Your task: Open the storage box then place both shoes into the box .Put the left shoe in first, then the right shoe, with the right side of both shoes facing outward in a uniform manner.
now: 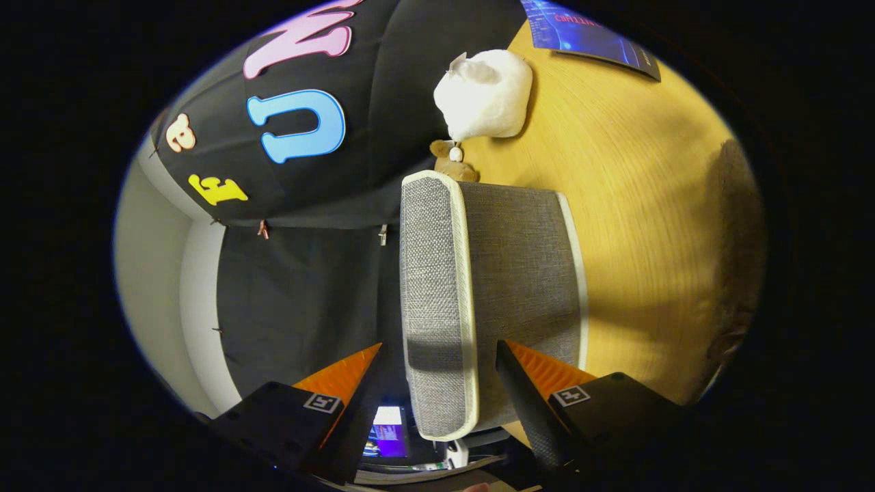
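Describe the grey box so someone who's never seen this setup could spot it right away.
Start at the wooden table. The grey fabric storage box stands on it just below the white plush toy and small brown toy. The open gripper has its jaws on either side of the box's lid edge, and only the box has woven cloth with pale trim.

The light is warm and rather dim, and it falls strongest on the wooden surface (636, 205). A dark shadow band crosses the grey storage box (478, 301) near the open tool (437, 362). The fisheye lens bends straight edges strongly toward the rim. The white plush toy (485, 92) looks slightly overexposed and soft.
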